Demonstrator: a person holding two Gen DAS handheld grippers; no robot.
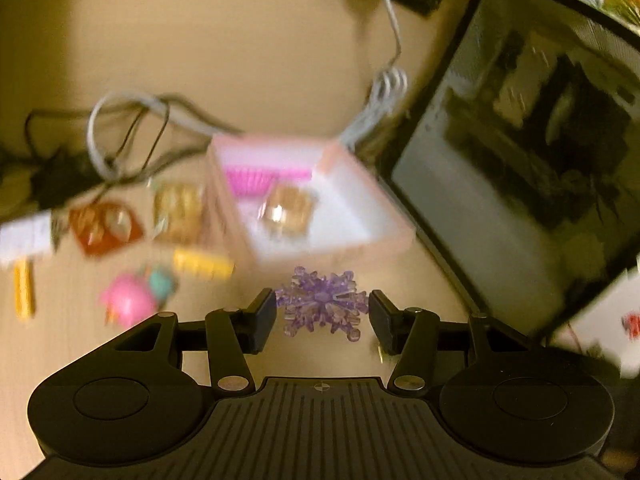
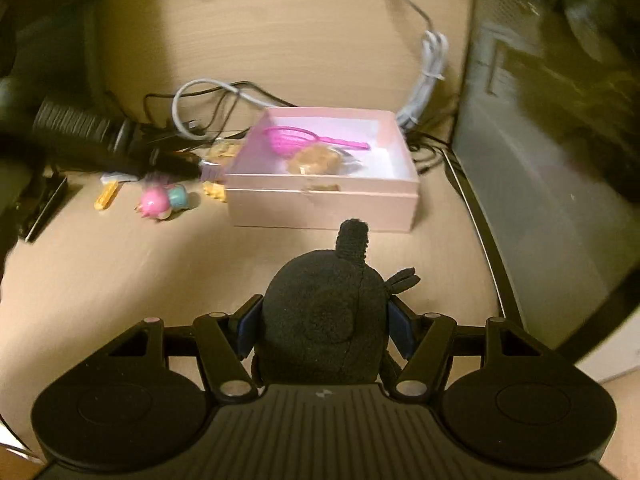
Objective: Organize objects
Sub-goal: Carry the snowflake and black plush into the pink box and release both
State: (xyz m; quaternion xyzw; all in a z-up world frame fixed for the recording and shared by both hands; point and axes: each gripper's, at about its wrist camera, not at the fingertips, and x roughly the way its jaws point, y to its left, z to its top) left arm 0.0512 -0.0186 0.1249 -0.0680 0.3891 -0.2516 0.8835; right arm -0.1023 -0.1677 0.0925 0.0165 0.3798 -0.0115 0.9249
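Note:
A pink open box [image 1: 372, 236] sits mid-desk and holds a pink strainer [image 1: 264, 180] and a gold wrapped snack [image 1: 286, 210]. It also shows in the right wrist view [image 2: 320, 204], with the strainer [image 2: 296, 138] and the snack [image 2: 314, 160] inside. My left gripper [image 1: 322, 314] is open, its fingers on either side of a purple crystal snowflake [image 1: 322, 304], with gaps on both sides. My right gripper [image 2: 324, 330] is shut on a black plush toy [image 2: 320, 320], held short of the box's front wall.
Left of the box lie a red packet [image 1: 104, 228], a gold packet [image 1: 178, 212], yellow pieces [image 1: 202, 264], and a pink and teal toy [image 1: 132, 296], which also shows in the right wrist view [image 2: 162, 200]. Cables [image 1: 132, 128] lie behind. A dark monitor [image 1: 520, 160] stands right.

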